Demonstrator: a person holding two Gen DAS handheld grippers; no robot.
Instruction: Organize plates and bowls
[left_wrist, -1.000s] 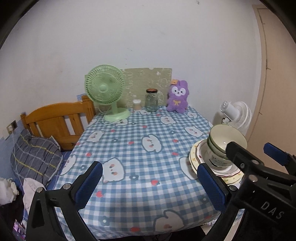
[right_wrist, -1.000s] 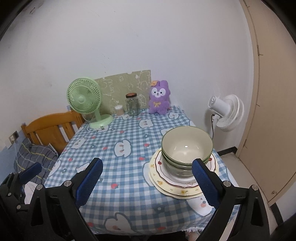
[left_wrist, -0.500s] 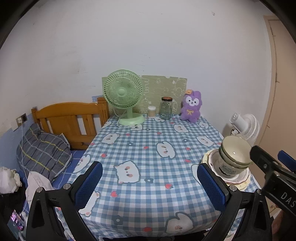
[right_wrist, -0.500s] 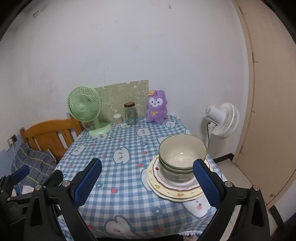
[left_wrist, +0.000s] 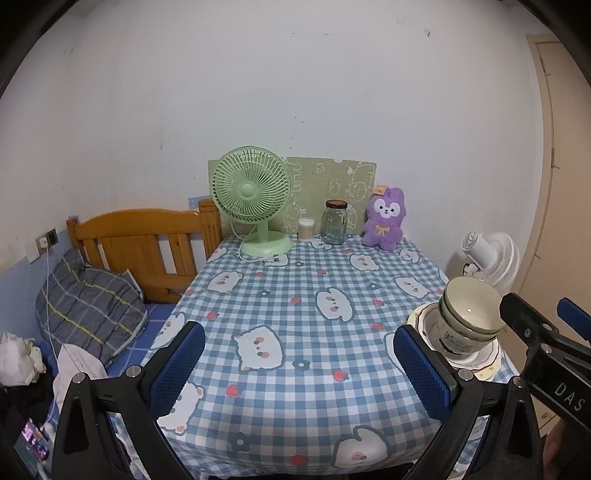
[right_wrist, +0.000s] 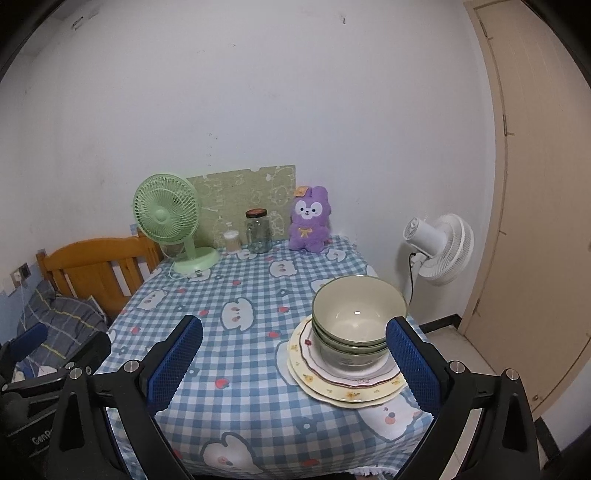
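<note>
The left tool (left_wrist: 299, 363) is hovering above the near edge of the surface covered in a blue-and-white checked cloth with bear prints (left_wrist: 295, 295), its blue-padded fingers (left_wrist: 177, 363) standing wide apart and gripping nothing. The right tool (right_wrist: 293, 360) is likewise spread wide and holding nothing, with its right finger just beside the stack. The nested stack of pale green ceramic bowls (right_wrist: 356, 321) is sitting on the stack of cream scalloped plates with floral rims (right_wrist: 343, 387), at the 4 o'clock corner of the surface as seen from the right wrist view. Along the 12 o'clock edge, against the white wall, a light green desk fan (right_wrist: 166, 218), a small lidded container (right_wrist: 232, 240), a clear glass jar with a dark lid (right_wrist: 258, 232) and a purple plush rabbit (right_wrist: 308, 225) are standing in a row. A white floor fan (right_wrist: 441, 247) is standing on the floor at 3 o'clock, well apart from the surface. A wooden bed headboard (left_wrist: 144, 247) is standing at 9 o'clock.
</note>
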